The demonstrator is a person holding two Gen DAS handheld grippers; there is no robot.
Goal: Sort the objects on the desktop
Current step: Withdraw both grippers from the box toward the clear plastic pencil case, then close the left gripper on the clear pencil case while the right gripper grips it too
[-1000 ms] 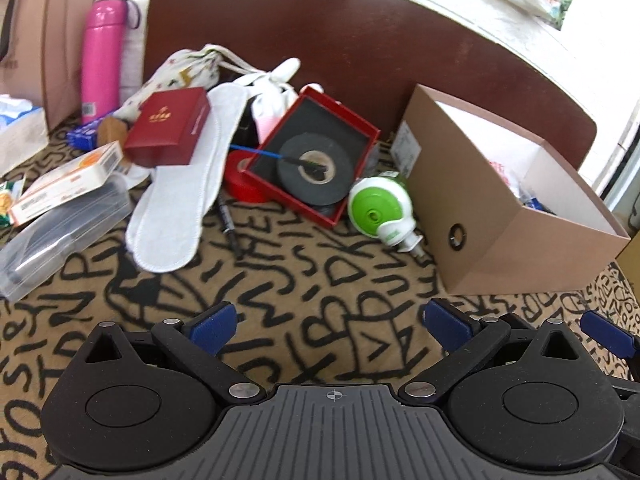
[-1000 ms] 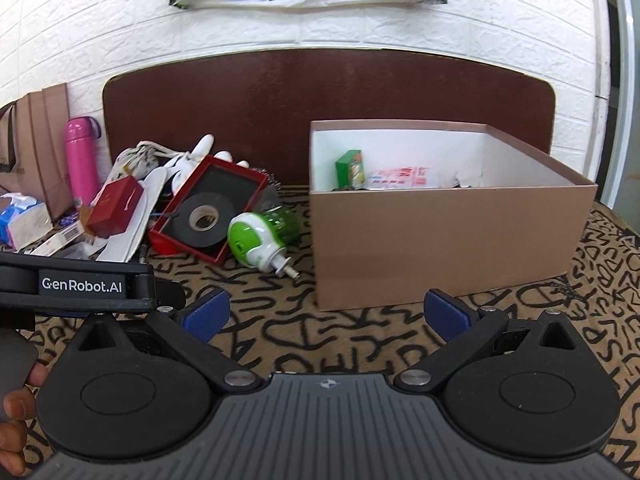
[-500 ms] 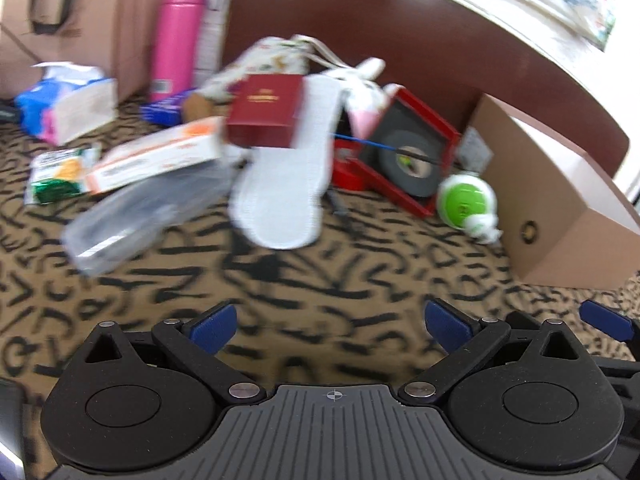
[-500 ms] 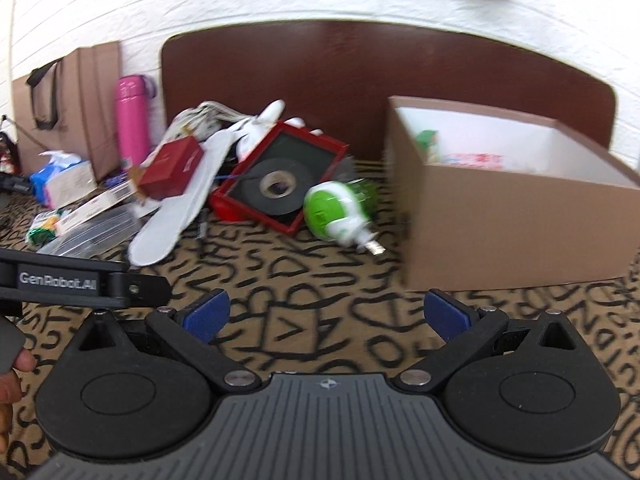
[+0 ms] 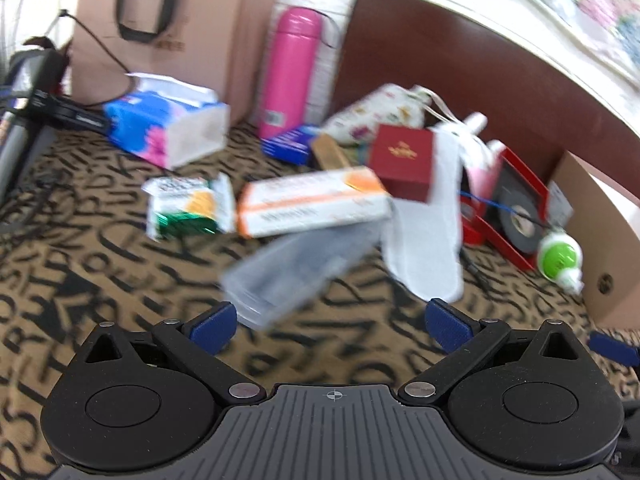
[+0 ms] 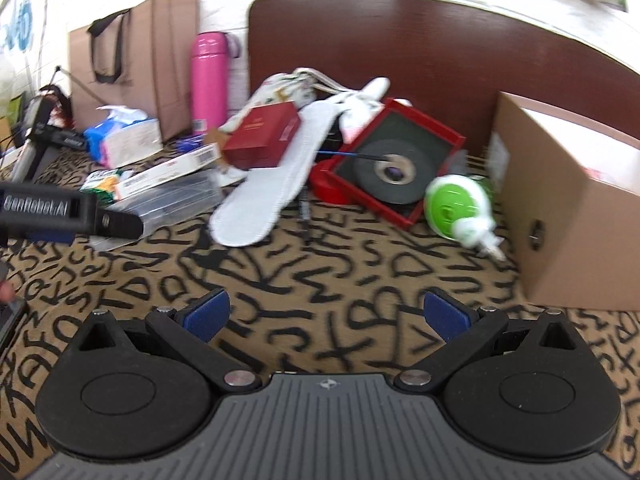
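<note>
My cardboard box (image 6: 576,208) stands at the right of the bench (image 6: 320,264), open-topped, presumably the sorting bin. Unsorted clutter lies heaped left of it: white insole (image 6: 276,184), clear plastic case (image 5: 296,272), red gift box (image 5: 404,168). My left tool (image 5: 332,324) and right tool (image 6: 326,316) both hover empty, fingers spread apart, over bare cloth.

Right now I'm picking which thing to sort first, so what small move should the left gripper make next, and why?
Probably ease the left gripper forward onto the clear plastic case. Its jaws are open and empty, and the case lies nearest, just ahead of the left finger, with only its far end under the orange-and-white box.
</note>
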